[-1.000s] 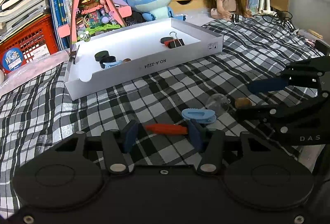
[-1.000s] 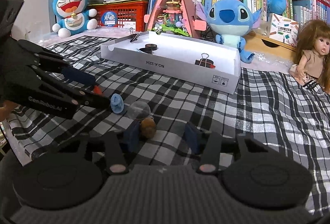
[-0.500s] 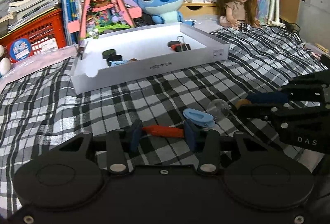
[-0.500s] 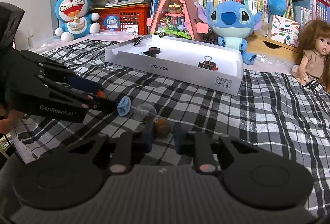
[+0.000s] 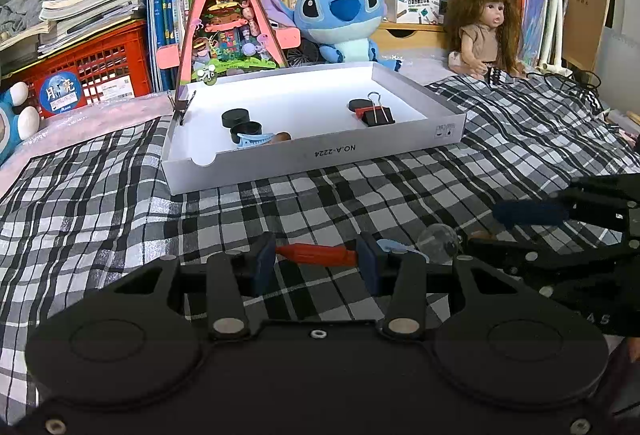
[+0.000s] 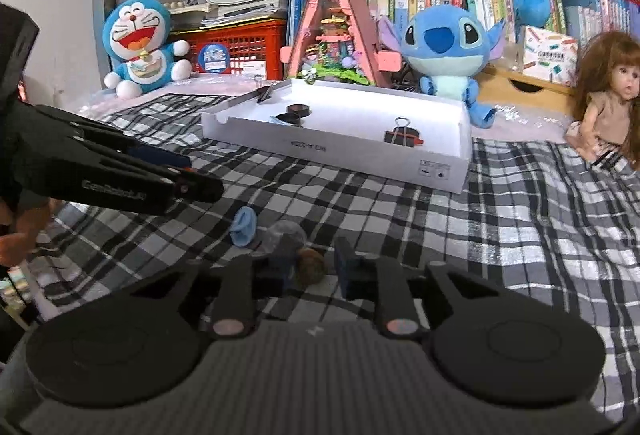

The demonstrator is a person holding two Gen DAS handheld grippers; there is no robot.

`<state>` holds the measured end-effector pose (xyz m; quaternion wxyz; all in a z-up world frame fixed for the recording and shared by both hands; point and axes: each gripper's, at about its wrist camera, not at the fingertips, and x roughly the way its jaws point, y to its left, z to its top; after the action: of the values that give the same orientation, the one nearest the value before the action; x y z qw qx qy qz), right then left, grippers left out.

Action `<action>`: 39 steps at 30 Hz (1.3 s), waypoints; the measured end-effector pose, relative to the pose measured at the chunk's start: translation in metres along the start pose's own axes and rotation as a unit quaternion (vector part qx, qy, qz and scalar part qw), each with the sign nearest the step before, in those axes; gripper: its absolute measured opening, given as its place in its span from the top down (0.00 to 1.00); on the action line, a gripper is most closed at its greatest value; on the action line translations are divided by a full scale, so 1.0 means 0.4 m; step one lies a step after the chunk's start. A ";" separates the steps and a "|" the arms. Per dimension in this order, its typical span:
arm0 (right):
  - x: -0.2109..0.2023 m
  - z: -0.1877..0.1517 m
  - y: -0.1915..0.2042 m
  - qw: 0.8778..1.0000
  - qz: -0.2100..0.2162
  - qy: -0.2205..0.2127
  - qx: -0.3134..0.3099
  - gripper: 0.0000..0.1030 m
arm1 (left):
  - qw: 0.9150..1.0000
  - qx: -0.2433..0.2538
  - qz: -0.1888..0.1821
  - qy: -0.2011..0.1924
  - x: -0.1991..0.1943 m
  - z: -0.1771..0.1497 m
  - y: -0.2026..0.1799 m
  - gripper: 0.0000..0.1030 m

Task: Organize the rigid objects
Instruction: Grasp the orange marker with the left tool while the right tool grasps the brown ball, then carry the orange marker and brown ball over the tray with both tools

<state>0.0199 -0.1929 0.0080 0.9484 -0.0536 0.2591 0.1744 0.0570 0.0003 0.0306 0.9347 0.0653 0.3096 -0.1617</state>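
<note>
My left gripper (image 5: pixel 316 261) is shut on a short red piece (image 5: pixel 316 254) that is pressed end to end between its blue pads, low over the checked cloth. Just right of it lie a light blue clip (image 5: pixel 394 247) and a clear ball (image 5: pixel 438 239). The jaws of my right gripper (image 6: pixel 314 269) are opening. A small brown ball (image 6: pixel 310 267) sits on the cloth between them, close to the left finger, and is not pinched. The white box (image 5: pixel 320 155) farther back holds black caps (image 5: pixel 236 117), a binder clip (image 5: pixel 376 115) and another blue clip.
Behind the box stand a pink triangular toy house (image 5: pixel 228 15), a blue plush (image 5: pixel 340 19), a doll (image 5: pixel 484 27), a red crate (image 5: pixel 92 75) and shelves of books. A blue and white cat plush (image 6: pixel 138 47) sits at the far left. Black cables (image 5: pixel 560 79) lie at the back right.
My left gripper closed onto the red piece and has kept hold of it. My right gripper shut on the brown ball half a second ago and has since opened again, leaving it on the cloth.
</note>
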 end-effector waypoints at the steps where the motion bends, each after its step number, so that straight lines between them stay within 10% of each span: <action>1: 0.002 -0.002 0.003 1.000 -0.005 -0.001 -0.003 0.41 | 1.000 0.000 0.000 0.001 0.001 -0.001 -0.001 0.59; 8: 0.010 -0.010 0.018 1.000 -0.023 0.003 -0.019 0.41 | 1.000 -0.006 0.002 0.002 0.007 -0.007 -0.004 0.59; 13: 0.016 -0.015 0.026 1.000 -0.016 0.012 -0.011 0.79 | 1.000 -0.015 0.002 0.007 0.015 -0.007 -0.007 0.59; 39: 0.105 0.214 -0.123 0.993 -0.026 0.013 0.112 0.80 | 0.994 -0.109 0.006 -0.002 0.105 0.202 0.094 0.60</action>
<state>0.1120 -0.2096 0.0608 0.9492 0.0438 0.2881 0.1188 0.1467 0.0065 0.0708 0.9381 -0.0353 0.3226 -0.1211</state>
